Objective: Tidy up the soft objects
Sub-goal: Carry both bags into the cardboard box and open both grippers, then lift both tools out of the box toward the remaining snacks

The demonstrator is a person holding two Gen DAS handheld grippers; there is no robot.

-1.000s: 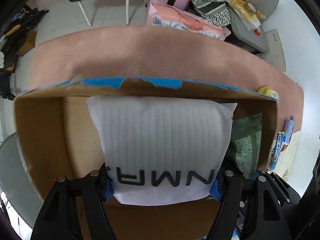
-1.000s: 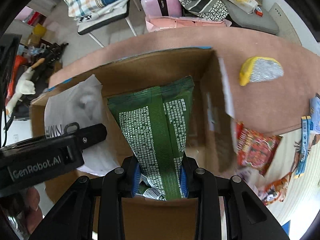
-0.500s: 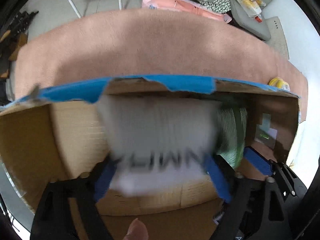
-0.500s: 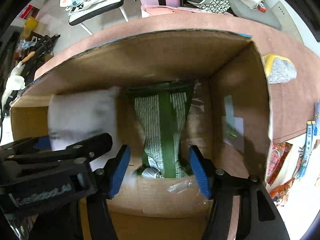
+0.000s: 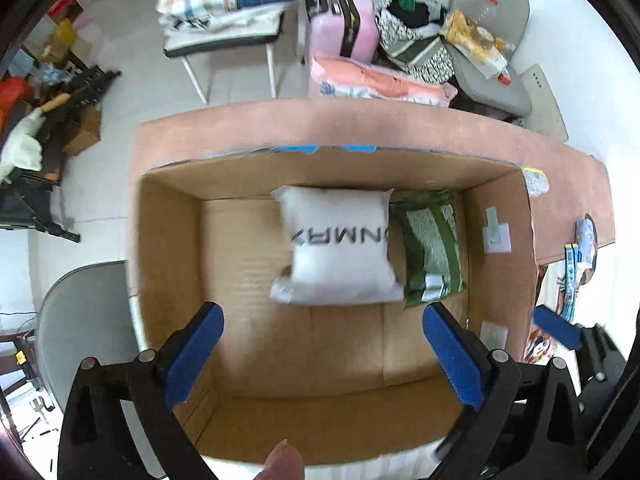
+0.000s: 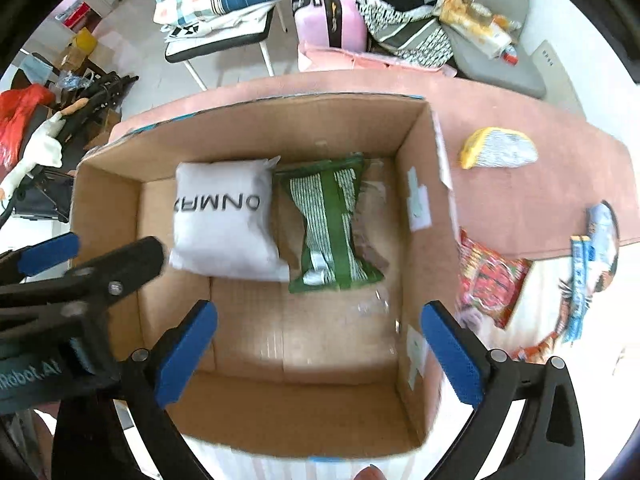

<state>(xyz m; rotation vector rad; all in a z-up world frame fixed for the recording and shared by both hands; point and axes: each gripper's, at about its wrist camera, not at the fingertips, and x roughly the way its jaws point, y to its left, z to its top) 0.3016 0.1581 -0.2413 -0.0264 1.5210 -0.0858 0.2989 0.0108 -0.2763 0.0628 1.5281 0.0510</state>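
Both your grippers are released and carry nothing: the left gripper (image 5: 320, 354) and the right gripper (image 6: 320, 350) hover with jaws spread wide above the near half of the cardboard box (image 6: 412, 176). Inside it, the white pillow pack (image 6: 226, 222) and the green packet (image 6: 330, 226) lie flat on the floor, side by side and touching, pushed toward the far wall. The green packet's long axis runs from the near side to the far wall, its silver-patched end toward you; the pillow pack is nearly square, its lettering upside down to you. Several soft items are not yet boxed: the yellow-and-silver pouch (image 6: 498, 154) and the red snack bag (image 6: 490, 280) sit on the bench to the right of the box. The risk now is the box's right wall: swing the right gripper sideways too low and you will likely catch it and shove the box. The two grippers are also close together, so they could knock each other.
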